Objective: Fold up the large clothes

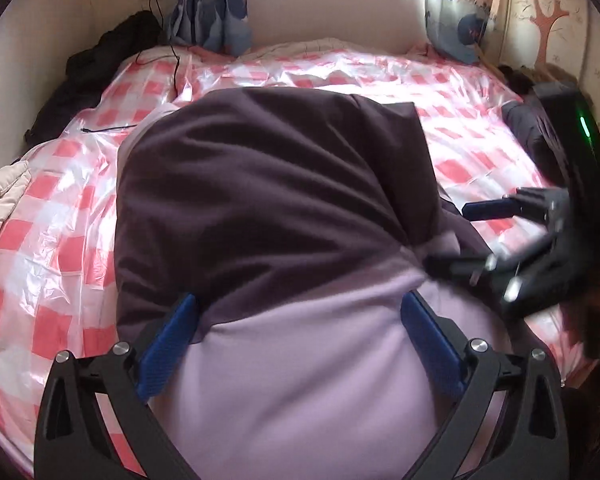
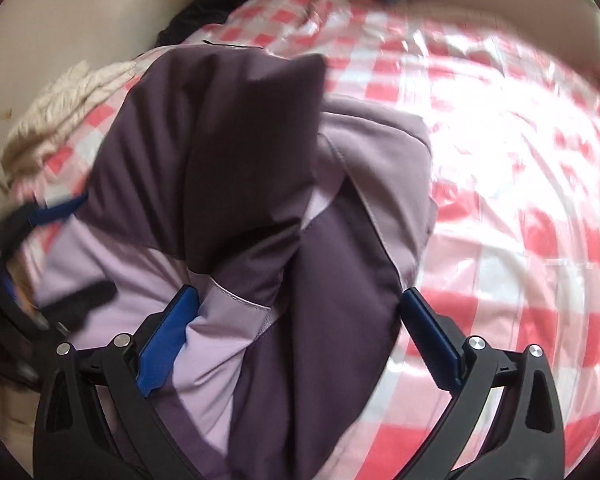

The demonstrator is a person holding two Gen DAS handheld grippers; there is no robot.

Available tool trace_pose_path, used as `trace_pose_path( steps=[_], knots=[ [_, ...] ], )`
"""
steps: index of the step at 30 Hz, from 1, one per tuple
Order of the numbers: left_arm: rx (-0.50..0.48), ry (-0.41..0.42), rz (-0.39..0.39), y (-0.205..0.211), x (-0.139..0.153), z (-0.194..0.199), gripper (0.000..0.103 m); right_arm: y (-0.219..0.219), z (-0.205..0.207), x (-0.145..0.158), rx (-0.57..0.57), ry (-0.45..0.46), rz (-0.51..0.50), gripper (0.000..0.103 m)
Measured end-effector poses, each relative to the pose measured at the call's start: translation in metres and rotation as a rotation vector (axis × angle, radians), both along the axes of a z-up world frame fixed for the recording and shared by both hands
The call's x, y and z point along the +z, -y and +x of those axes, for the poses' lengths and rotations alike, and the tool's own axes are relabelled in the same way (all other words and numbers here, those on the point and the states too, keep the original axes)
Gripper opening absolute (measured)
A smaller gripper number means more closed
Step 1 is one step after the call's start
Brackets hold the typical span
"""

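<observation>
A large jacket (image 1: 260,184) in dark purple and pale lilac lies bunched and partly folded on the bed (image 1: 72,208). My left gripper (image 1: 300,308) hovers over its lilac part with the jaws wide open, and the fabric below is not pinched. In the left wrist view my right gripper (image 1: 476,236) is a blur at the jacket's right edge, its fingers spread. The right wrist view has the right gripper (image 2: 300,300) open over the jacket (image 2: 240,152), the pads clear of the cloth. The left gripper (image 2: 40,216) shows at that view's left edge.
A glossy pink-and-white checked cover (image 2: 500,160) is spread over the bed. Dark clothes (image 1: 96,68) are piled at the far left wall, with a black cable (image 1: 172,64) nearby. A cream quilted cloth (image 1: 0,196) lies at the left edge, a dark garment (image 1: 528,128) at the right, and blue pillows (image 1: 456,28) at the head.
</observation>
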State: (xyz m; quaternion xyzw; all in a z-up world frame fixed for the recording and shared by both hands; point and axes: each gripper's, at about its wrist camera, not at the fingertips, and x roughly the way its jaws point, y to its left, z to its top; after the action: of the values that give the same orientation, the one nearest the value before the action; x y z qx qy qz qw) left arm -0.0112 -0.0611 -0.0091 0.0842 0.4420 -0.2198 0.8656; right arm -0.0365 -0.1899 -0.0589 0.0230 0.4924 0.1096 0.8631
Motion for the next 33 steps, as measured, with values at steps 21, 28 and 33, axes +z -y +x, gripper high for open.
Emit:
trace_pose_path(
  steps=[21,28,33],
  knots=[
    [-0.048,0.132,0.026,0.018,-0.009,-0.022,0.096,0.054,0.044,-0.075,-0.302,0.177,0.452,0.096],
    [-0.037,0.145,0.015,0.01,-0.01,-0.024,0.096,0.041,0.027,-0.033,-0.251,0.121,0.284,0.096],
    [-0.025,0.146,-0.01,0.004,-0.01,-0.023,0.096,0.029,-0.049,-0.008,-0.216,0.203,0.151,0.096]
  ],
)
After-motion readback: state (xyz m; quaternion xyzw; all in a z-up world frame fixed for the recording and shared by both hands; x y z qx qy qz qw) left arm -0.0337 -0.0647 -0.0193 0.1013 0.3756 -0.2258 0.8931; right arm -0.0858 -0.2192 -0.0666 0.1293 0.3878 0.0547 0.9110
